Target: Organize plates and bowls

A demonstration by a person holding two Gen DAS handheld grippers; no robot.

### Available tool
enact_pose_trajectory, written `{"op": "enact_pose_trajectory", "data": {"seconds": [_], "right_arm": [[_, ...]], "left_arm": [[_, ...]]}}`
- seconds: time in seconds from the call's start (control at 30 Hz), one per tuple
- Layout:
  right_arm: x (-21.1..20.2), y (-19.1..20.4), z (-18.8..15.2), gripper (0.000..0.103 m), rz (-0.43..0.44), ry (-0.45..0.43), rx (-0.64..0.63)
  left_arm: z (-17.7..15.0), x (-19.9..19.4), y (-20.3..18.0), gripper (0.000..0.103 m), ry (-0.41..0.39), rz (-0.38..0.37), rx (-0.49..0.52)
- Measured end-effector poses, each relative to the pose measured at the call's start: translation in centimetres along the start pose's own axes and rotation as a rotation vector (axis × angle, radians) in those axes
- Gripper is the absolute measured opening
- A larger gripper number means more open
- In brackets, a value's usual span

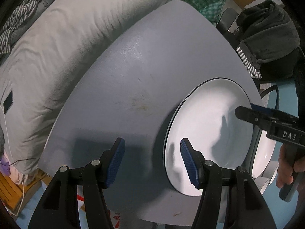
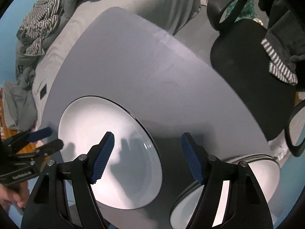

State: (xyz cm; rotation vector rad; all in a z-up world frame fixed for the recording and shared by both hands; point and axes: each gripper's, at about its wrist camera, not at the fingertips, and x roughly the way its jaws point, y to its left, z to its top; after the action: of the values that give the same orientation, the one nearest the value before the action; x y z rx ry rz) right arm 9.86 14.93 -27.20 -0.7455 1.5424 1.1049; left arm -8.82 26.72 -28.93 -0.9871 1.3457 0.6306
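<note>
My left gripper (image 1: 152, 161) and right gripper (image 2: 147, 157), both spread and empty, straddle opposite rims of the round white dark-rimmed plate (image 1: 205, 126); next, pinch its edge.

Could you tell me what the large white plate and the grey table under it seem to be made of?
The plate looks like glazed ceramic or porcelain: smooth glossy white that takes soft shadows, with a thin dark rim line. It could also be melamine. The table looks like a painted or laminated board with a matte grey finish: flat even colour, faint scuffs and a stain, thin edge.
</note>
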Motion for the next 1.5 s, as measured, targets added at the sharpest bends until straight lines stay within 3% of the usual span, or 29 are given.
{"op": "enact_pose_trajectory", "data": {"seconds": [0.3, 0.4, 0.53, 0.6, 0.73, 0.87, 1.1, 1.37, 1.5], "right_arm": [[0.9, -0.5, -0.6, 0.072, -0.001, 0.015, -0.013], [1.1, -0.2, -0.8, 0.072, 0.021, 0.023, -0.031], [1.5, 0.5, -1.0, 0.067, 0.014, 0.04, -0.072], [1.7, 1.0, -1.1, 0.058, 0.037, 0.053, -0.103], [2.1, 1.6, -1.4, 0.051, 0.001, 0.068, -0.133], [2.9, 2.0, -1.7, 0.019, 0.071, 0.119, -0.113], [2.9, 2.2, -1.9, 0.018, 0.095, 0.092, -0.076], [2.8, 2.1, -2.3, 0.018, 0.114, 0.057, -0.026], [2.7, 2.1, -2.4, 0.018, 0.114, 0.051, 0.006]], "left_arm": [[-0.2, 0.9, -0.1, 0.061, 0.019, -0.044, -0.016], [-0.5, 1.2, -0.1, 0.054, 0.03, -0.053, -0.016], [-1.0, 1.5, 0.0, 0.052, 0.041, -0.054, -0.018], [-1.3, 1.4, 0.2, 0.052, 0.036, -0.059, -0.023], [-1.9, 1.1, 1.0, 0.052, 0.038, -0.071, -0.028], [-2.3, 0.8, 1.9, 0.051, 0.036, -0.039, -0.021], [-2.8, 0.4, 4.4, 0.021, 0.07, -0.078, -0.022], [-3.4, 0.2, 5.1, 0.016, 0.057, -0.119, -0.012], [-3.1, 0.6, 3.6, 0.016, 0.07, -0.093, 0.022]]}}
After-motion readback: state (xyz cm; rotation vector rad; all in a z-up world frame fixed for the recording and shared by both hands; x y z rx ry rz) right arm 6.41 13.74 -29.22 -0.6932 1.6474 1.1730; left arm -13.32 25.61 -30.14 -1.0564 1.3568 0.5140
